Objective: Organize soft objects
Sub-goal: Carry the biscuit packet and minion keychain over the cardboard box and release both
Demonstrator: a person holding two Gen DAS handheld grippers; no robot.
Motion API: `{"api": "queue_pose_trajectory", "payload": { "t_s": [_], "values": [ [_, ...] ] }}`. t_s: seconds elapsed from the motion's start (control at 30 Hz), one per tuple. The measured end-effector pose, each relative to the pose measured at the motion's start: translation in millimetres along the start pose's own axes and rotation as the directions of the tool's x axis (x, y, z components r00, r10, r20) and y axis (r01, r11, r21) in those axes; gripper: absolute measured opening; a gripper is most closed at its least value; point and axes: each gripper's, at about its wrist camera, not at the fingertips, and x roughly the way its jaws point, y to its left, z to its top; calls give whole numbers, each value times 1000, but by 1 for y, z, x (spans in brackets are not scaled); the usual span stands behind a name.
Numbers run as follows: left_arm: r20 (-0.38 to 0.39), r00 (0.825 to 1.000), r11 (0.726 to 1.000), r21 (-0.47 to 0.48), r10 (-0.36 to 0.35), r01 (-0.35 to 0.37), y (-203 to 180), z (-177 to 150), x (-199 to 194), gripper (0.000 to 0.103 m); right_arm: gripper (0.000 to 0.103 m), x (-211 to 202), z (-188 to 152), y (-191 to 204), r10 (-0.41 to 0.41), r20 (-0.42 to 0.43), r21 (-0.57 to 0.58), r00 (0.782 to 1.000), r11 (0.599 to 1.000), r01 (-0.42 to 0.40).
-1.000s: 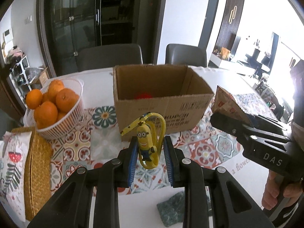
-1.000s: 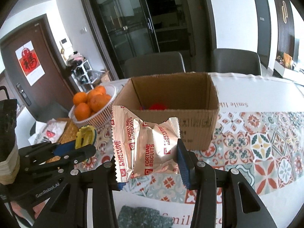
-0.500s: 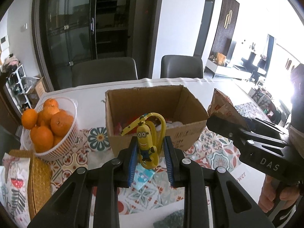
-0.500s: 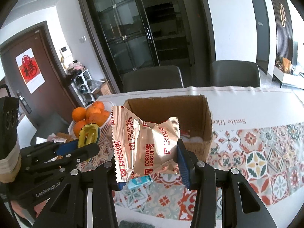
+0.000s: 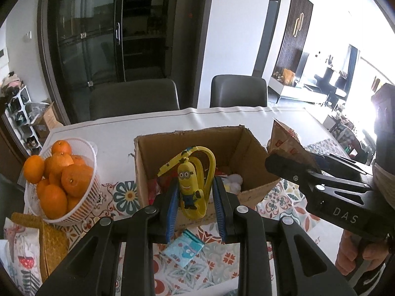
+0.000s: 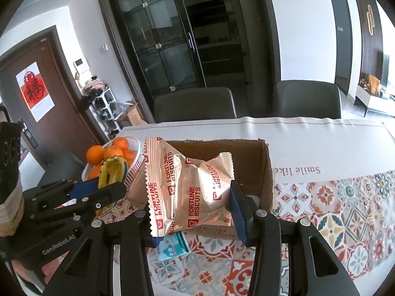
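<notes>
My left gripper (image 5: 195, 198) is shut on a yellow minion banana toy (image 5: 191, 185) and holds it above the near wall of an open cardboard box (image 5: 249, 153). The box holds red and white soft items (image 5: 232, 180). My right gripper (image 6: 195, 207) is shut on a silver Fortune Biscuits packet (image 6: 190, 192) and holds it over the box's near side (image 6: 267, 172). The left gripper with the toy (image 6: 112, 170) shows at the left of the right wrist view. The packet's edge (image 5: 286, 145) shows in the left wrist view.
A white basket of oranges (image 5: 59, 180) stands left of the box. A small blue packet (image 5: 184, 246) lies on the patterned tablecloth in front of the box. A woven mat (image 5: 53, 241) lies at far left. Two grey chairs (image 5: 134, 98) stand behind the table.
Both grippers have risen and moved forward with their loads, so the inside of the box now shows. The blue packet has come into view below them.
</notes>
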Motion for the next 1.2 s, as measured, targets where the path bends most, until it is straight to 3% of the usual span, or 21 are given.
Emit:
{"api": "queue_pose_trajectory", "payload": {
  "t_s": [0.5,0.93,1.0,1.1,1.2],
  "values": [
    [-129,992,1000,-17,1,-3,15,29,53,28,46,56,21,-16,-12,-148,25,989,1000,16],
    [-221,975,1000,1,29,-30,22,30,99,29,46,100,19,-32,-51,-250,22,967,998,59],
    [-226,974,1000,4,27,-27,23,30,103,33,50,103,20,-34,-51,-251,27,967,998,60],
    [-215,975,999,12,53,-52,24,28,102,50,71,108,21,-36,-58,-263,28,963,997,68],
    [-193,977,996,33,87,-82,22,25,97,51,72,104,21,-35,-105,-226,5,968,994,109]
  ]
}}
